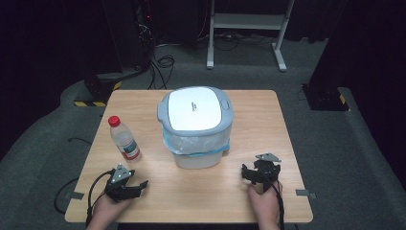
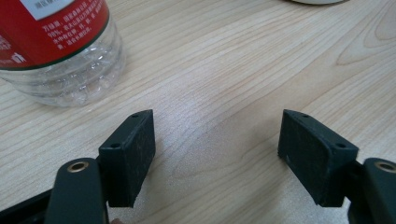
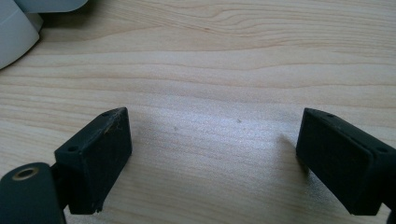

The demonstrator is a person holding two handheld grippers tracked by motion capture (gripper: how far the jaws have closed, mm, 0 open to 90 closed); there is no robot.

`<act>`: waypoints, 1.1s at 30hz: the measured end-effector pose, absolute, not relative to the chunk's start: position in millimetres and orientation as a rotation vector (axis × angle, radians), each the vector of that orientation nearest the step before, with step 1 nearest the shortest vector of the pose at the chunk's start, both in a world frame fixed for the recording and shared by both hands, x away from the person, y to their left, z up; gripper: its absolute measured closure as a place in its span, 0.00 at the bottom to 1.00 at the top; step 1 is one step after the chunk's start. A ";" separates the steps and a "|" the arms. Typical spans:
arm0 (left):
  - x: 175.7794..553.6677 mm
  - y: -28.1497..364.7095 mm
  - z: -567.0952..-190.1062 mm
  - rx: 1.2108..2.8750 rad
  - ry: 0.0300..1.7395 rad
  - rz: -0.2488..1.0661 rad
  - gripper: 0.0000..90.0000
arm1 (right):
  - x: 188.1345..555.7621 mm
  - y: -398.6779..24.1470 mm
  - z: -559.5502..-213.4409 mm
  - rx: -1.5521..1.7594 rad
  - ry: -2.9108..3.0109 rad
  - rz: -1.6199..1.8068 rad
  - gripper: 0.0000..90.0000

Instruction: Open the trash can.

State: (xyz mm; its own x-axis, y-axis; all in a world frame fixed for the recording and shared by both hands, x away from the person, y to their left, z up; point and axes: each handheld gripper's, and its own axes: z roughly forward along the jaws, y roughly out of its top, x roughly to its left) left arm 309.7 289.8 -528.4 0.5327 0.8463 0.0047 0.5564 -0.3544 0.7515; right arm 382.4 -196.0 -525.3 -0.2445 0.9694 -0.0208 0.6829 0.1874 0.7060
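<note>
On the wooden table [image 1: 268, 115], nearest the person, left gripper [image 2: 217, 144] at seven o'clock and right gripper [image 3: 212, 154] at five o'clock rest, jaws wide, empty. Farther: bottle [image 1: 123, 138] at nine o'clock, lidded bin [image 1: 195, 125] at centre.

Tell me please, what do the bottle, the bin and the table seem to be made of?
The clear ribbed bottle with red cap and red label looks like thin transparent plastic, glossy with light glints. The grey-and-white lidded bin seems smooth matte plastic, lined with a thin bluish translucent bag. The light table shows wood grain; whether it is solid wood or laminate cannot be told.
</note>
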 end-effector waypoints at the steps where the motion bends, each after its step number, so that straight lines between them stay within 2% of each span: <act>1: 309.7 289.9 -528.4 2.057 1.133 0.519 0.30 | 382.4 -196.0 -525.3 1.544 1.999 0.808 0.11; 20: 311.4 287.1 -528.3 2.059 1.144 0.521 0.29 | 381.6 -196.4 -525.2 1.527 2.019 0.821 0.13; 24: 311.8 285.3 -528.2 2.058 1.153 0.532 0.26 | 376.4 -199.6 -524.7 1.513 2.019 0.842 0.22; 26: 311.7 285.3 -528.3 2.056 1.145 0.522 0.28 | 373.3 -199.9 -522.5 1.478 2.050 0.855 0.36; 29: 310.7 285.5 -527.9 2.066 1.107 0.508 0.34 | 369.3 -198.5 -518.6 1.445 2.061 0.861 0.50; 33: 309.8 285.0 -527.3 2.066 1.097 0.509 0.41 | 365.6 -195.0 -515.0 1.422 2.062 0.884 0.63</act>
State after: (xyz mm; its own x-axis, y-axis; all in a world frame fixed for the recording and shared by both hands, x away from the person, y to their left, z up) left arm 309.8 285.0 -527.3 0.5578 0.8299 0.0067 0.5406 -0.3694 0.7559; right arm 365.6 -195.0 -515.0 -0.3445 0.9384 -0.0264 0.6276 0.2511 0.7369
